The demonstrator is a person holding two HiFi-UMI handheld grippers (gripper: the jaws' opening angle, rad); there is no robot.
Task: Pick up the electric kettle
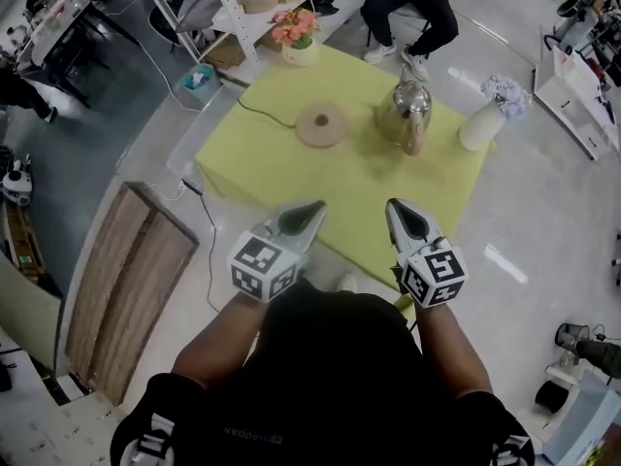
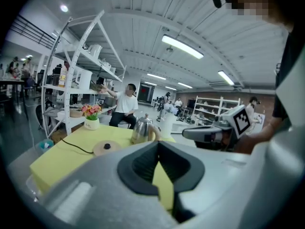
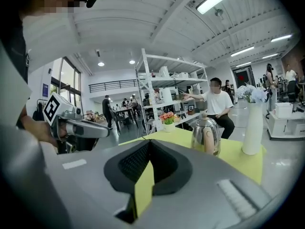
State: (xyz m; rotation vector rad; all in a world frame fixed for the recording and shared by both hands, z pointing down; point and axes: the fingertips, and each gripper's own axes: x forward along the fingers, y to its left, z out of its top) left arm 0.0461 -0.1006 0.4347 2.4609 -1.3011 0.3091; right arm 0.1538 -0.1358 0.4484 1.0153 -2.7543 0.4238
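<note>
Standing upright on the yellow-green table [image 1: 262, 134], the electric kettle [image 1: 408, 115] sits at twelve o'clock from the right gripper [image 1: 393, 205] and one o'clock from the left gripper [image 1: 312, 207], well apart from both (its round base [image 1: 321, 125] lies apart at its nine o'clock). Both grippers hover at the table's near edge, jaws pressed together, gripping nothing.
</note>
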